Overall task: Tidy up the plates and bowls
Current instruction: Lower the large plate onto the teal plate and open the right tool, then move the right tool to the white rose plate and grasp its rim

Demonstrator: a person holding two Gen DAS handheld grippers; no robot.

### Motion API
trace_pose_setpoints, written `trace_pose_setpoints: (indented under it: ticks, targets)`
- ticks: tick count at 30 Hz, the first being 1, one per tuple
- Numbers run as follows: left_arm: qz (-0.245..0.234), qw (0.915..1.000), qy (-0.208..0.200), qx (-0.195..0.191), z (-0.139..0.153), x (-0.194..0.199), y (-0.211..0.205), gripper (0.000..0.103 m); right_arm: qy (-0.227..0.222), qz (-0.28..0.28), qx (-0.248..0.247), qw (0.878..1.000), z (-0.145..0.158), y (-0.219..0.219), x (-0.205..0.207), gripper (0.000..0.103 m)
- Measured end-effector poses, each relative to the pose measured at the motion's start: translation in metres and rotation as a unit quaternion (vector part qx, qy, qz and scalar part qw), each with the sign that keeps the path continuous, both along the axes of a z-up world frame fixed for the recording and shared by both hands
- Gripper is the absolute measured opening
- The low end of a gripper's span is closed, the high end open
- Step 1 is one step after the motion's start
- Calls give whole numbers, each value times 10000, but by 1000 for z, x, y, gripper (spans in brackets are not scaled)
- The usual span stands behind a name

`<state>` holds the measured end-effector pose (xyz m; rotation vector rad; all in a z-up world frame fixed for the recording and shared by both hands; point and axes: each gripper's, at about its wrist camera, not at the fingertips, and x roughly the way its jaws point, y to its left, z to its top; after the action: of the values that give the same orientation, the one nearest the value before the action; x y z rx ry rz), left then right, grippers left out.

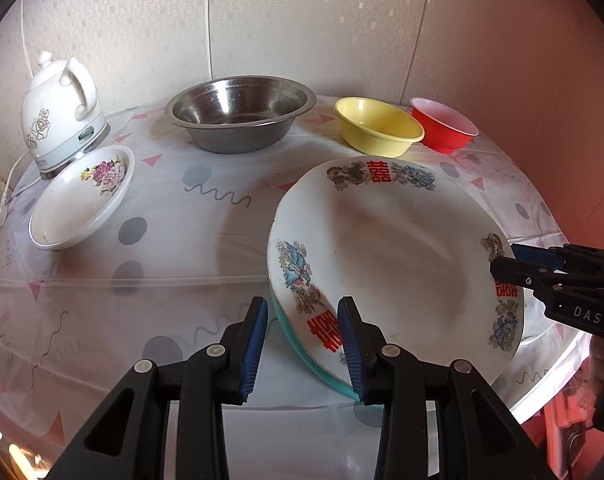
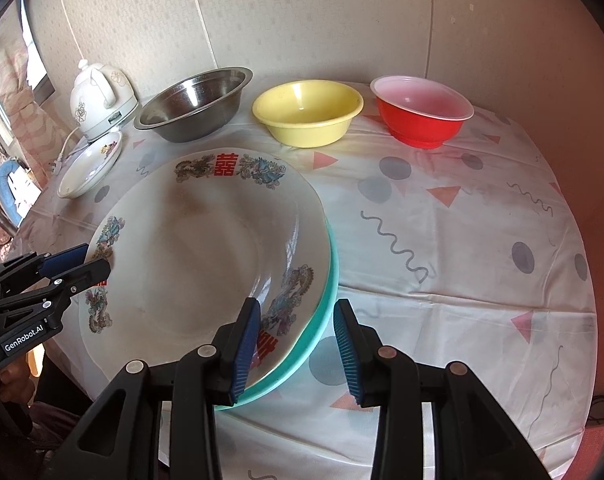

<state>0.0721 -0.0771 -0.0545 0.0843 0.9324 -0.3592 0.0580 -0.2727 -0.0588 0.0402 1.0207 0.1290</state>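
A large white plate with red characters and birds [image 1: 393, 256] [image 2: 198, 256] lies on a teal plate [image 1: 302, 356] [image 2: 321, 328] at the table's near edge. My left gripper [image 1: 302, 344] is open, its jaws either side of the stack's left rim. My right gripper [image 2: 296, 348] is open astride the stack's right rim; it also shows in the left wrist view [image 1: 505, 260]. A small flowered plate [image 1: 82, 196] [image 2: 90, 168], steel bowl [image 1: 242, 112] [image 2: 194, 104], yellow bowl [image 1: 377, 126] [image 2: 307, 112] and red bowl [image 1: 443, 122] [image 2: 421, 110] stand further back.
A white electric kettle [image 1: 58, 112] [image 2: 102, 96] stands at the back left, its cord and plug trailing off the table's left edge. The round table has a patterned plastic cloth [image 1: 206, 220] [image 2: 461, 240]. A wall stands close behind the bowls.
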Motion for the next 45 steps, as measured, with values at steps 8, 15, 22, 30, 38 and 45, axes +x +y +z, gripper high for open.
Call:
trace_pose_setpoints:
  ticks: [8, 15, 22, 30, 38, 45]
  targets:
    - [306, 9993, 47, -226, 2, -1, 17, 47, 53, -157, -138, 9998, 3, -1, -2, 38]
    - [562, 9977, 78, -380, 4, 2, 32, 51, -189, -321, -117, 9992, 18, 2, 3, 38]
    - [1036, 9936, 177, -412, 1, 10, 60, 52, -309, 234, 390, 9985, 27, 41, 29, 38]
    - [1622, 9860, 108, -372, 3, 20, 106, 52, -29, 1096, 1062, 9883, 20, 114, 62, 38]
    - [2269, 9732, 184, -321, 2, 40, 163, 52, 278, 1387, 1460, 9791, 9, 170, 92, 38]
    - [2749, 9603, 77, -464, 9, 60, 213, 52, 393, 1473, 1487, 9771, 2, 212, 119, 38]
